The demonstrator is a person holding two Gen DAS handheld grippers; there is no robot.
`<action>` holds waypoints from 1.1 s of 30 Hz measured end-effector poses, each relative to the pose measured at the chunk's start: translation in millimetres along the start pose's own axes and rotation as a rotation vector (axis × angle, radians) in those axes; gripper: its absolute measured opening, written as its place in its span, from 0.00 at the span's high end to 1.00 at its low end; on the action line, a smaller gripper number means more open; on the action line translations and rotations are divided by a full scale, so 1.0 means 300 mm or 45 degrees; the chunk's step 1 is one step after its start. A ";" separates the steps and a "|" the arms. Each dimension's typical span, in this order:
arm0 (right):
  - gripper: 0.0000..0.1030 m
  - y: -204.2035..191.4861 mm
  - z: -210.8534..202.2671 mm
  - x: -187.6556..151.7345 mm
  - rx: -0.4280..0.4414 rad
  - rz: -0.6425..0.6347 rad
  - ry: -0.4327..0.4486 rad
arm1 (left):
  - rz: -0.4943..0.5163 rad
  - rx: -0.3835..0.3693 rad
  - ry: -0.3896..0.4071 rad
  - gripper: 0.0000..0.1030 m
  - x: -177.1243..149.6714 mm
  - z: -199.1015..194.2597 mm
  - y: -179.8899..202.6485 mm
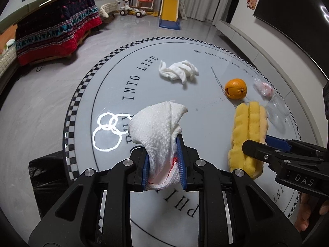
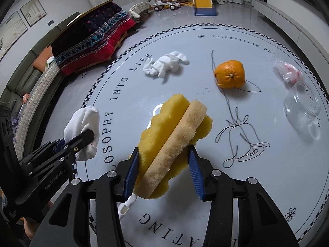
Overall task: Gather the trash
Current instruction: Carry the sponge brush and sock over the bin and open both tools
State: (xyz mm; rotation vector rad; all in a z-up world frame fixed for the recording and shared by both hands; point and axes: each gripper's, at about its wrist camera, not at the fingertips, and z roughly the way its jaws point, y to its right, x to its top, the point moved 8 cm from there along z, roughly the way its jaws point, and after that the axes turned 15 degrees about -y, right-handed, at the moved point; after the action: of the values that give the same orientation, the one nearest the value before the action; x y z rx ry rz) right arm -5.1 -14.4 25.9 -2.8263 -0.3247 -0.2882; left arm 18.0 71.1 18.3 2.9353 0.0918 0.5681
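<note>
- Left gripper (image 1: 164,164) pinched a white cloth (image 1: 158,127); right gripper (image 2: 164,170) pinched the sponge (image 2: 172,144) above the counter (image 2: 257,185).
- Judgement: best keep both squeezes firm while carrying; the soft sponge could slip.

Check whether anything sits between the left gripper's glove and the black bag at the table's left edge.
Nothing visible does. The left gripper holds the white glove above bare table; the black bag lies lower left, past the checkered rim.

Orange (image 2: 229,74) right of crumpled cloth (image 2: 165,64)
</note>
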 end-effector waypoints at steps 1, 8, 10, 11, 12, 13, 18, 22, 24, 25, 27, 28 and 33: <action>0.53 -0.019 0.003 -0.008 0.002 -0.012 -0.004 | -0.014 0.001 0.000 0.78 -0.013 -0.007 -0.020; 0.53 -0.196 0.050 -0.055 0.019 -0.125 -0.046 | -0.088 0.027 0.021 0.78 -0.106 -0.068 -0.150; 0.53 -0.257 0.063 -0.072 0.029 -0.166 -0.058 | -0.117 0.041 0.028 0.78 -0.138 -0.089 -0.204; 0.53 -0.291 0.069 -0.081 0.036 -0.188 -0.064 | -0.134 0.048 0.032 0.78 -0.154 -0.098 -0.232; 0.53 -0.327 0.075 -0.091 0.044 -0.213 -0.069 | -0.151 0.054 0.034 0.78 -0.171 -0.108 -0.260; 0.53 -0.359 0.079 -0.102 0.050 -0.236 -0.074 | -0.170 0.064 0.036 0.78 -0.191 -0.119 -0.292; 0.53 -0.526 0.112 -0.152 0.077 -0.355 -0.103 | -0.271 0.112 0.051 0.78 -0.288 -0.168 -0.438; 0.53 -0.654 0.154 -0.199 0.092 -0.453 -0.139 | -0.356 0.145 0.049 0.78 -0.369 -0.191 -0.556; 0.53 -0.717 0.178 -0.227 0.098 -0.501 -0.159 | -0.397 0.157 0.044 0.78 -0.406 -0.194 -0.603; 0.53 -0.743 0.187 -0.239 0.101 -0.519 -0.168 | -0.420 0.167 0.042 0.76 -0.426 -0.197 -0.632; 0.53 -0.798 0.211 -0.260 0.103 -0.563 -0.188 | -0.457 0.181 0.037 0.76 -0.465 -0.199 -0.676; 0.53 -0.824 0.220 -0.271 0.104 -0.581 -0.196 | -0.479 0.189 0.033 0.76 -0.487 -0.200 -0.702; 0.51 -0.943 0.283 -0.323 0.129 -0.659 -0.254 | -0.591 0.214 0.009 0.76 -0.598 -0.193 -0.831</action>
State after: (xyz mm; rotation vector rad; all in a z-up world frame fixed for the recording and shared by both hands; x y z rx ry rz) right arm -153.7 256.8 -4.4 -2.6302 -1.0834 -0.0862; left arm -177.8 309.0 -33.8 2.9118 0.8313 0.5145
